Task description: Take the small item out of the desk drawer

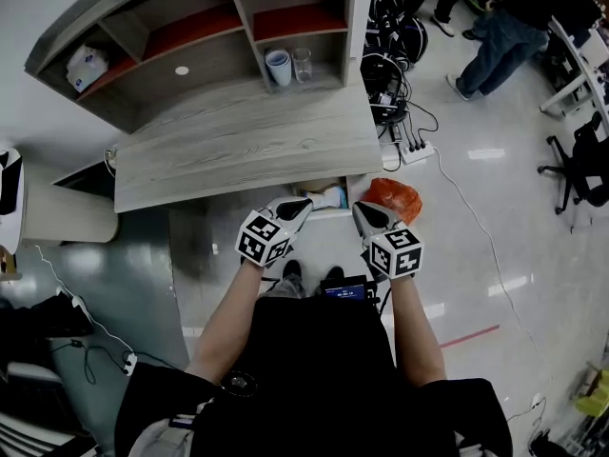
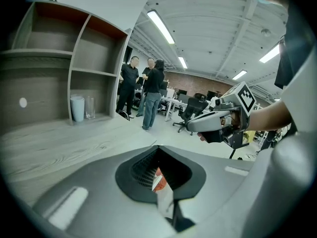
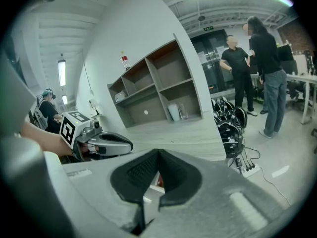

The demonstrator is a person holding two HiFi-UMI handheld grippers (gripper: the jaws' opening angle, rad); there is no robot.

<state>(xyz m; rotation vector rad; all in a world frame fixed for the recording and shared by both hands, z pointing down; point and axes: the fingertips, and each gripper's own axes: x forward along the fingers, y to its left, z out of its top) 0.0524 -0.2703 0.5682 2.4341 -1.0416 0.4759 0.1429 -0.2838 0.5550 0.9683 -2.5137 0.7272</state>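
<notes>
The wood-grain desk (image 1: 247,146) has a shallow drawer (image 1: 319,212) pulled out below its front edge, at the right end. A small pale blue and white item (image 1: 333,198) lies in it. My left gripper (image 1: 306,204) hovers at the drawer's front with its jaws together and nothing held. My right gripper (image 1: 362,209) sits just right of the drawer, also shut and empty. In the left gripper view the left gripper (image 2: 158,148) points over the desktop, and the right gripper (image 2: 218,120) shows beside it. The right gripper view shows the right gripper (image 3: 158,152), with the left gripper (image 3: 106,145) to its left.
An orange bag (image 1: 395,198) lies on the floor right of the drawer. A shelf unit on the desk holds a cup (image 1: 278,67) and a glass (image 1: 303,63). A power strip with cables (image 1: 414,149), standing people (image 1: 495,41) and an office chair (image 1: 580,174) are to the right.
</notes>
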